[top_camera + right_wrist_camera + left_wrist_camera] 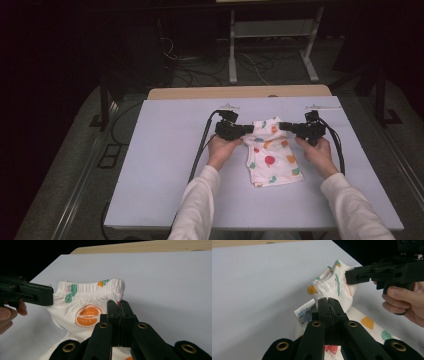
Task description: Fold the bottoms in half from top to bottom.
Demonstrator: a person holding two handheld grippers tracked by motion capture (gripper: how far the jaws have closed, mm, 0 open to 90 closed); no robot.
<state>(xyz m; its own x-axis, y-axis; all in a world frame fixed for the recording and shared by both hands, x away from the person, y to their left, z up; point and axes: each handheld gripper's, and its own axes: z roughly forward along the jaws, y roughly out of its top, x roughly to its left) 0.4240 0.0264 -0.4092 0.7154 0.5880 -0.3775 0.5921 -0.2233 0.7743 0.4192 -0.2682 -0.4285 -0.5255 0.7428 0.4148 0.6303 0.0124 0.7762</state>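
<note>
The left gripper (248,129) points toward the right gripper (284,126), their tips facing each other and near, each with its jaws pressed together. Behind each gripper a hand wraps its handle, left hand (221,148) and right hand (316,150). White-sleeved forearms trail back from them.

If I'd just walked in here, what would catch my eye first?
Probably the small white garment with bright fruit prints, lying mid-table on the pale table. Its elastic waistband at the far end is pinched at both corners: the left gripper is shut on one side and the right gripper on the other, each held in a person's hand. A care label sticks out beside the left gripper.
</note>
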